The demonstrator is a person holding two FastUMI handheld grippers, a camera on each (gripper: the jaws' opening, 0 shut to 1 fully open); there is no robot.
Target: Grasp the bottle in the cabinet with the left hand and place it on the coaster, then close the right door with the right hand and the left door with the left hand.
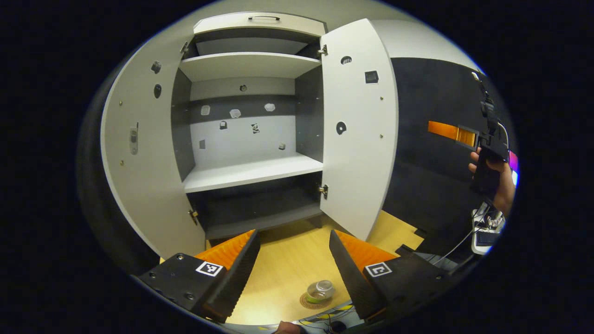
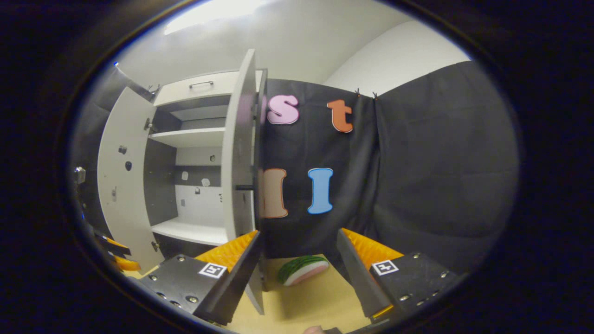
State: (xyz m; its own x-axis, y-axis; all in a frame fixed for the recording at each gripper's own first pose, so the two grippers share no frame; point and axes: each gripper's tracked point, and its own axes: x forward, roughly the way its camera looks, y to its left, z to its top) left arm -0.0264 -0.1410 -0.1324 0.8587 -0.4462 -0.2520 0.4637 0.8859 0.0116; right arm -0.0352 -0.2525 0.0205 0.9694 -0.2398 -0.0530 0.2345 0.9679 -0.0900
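Bottle (image 1: pixel 320 291) sits on the coaster (image 1: pixel 312 302), on the wooden table (image 1: pixel 287 264) between the spread fingers of the left gripper (image 1: pixel 293 269); nothing held. Right gripper (image 2: pixel 297 269) also wide open, empty, just beside the edge of the right door (image 2: pixel 237 153). Both cabinet (image 1: pixel 250 134) doors open, left door (image 1: pixel 139 153) included. Watermelon slice (image 2: pixel 302 270) lies on the table ahead.

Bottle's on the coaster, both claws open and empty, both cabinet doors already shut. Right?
Not quite. The doors are not shut: the left gripper view shows the left door and right door both swung open. The rest holds: the bottle sits on the coaster, and the left claw and right claw are open and empty.
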